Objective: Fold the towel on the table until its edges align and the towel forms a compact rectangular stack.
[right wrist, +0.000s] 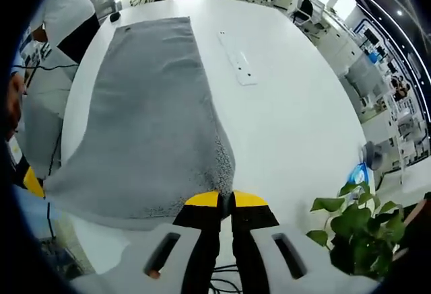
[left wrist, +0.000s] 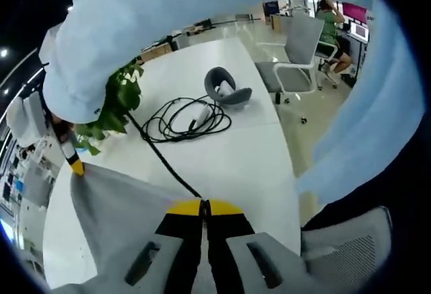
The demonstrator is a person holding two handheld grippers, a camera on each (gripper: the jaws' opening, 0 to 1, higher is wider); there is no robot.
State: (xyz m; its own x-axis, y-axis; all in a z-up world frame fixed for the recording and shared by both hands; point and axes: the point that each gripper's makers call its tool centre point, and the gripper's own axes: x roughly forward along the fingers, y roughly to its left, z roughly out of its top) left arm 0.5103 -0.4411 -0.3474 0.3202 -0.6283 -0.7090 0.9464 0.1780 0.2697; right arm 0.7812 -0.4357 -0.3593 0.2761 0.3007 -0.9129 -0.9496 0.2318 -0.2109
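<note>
Yellow-tipped jaws of the left gripper (left wrist: 204,208) are pressed together on an edge of the grey towel (left wrist: 118,216), which hangs slack toward the other gripper's yellow tip at the far left of the left gripper view. Beyond, a white table (left wrist: 229,153) bears a coiled black cable (left wrist: 185,119), a grey headset (left wrist: 225,87) and a green plant (left wrist: 114,105); a light-blue sleeve (left wrist: 168,18) crosses overhead. Jaws of the right gripper (right wrist: 225,200) are likewise closed, pinching the towel's (right wrist: 151,105) near corner. From there the towel lies spread lengthwise along the table (right wrist: 296,105), beside a white power strip (right wrist: 237,58).
</note>
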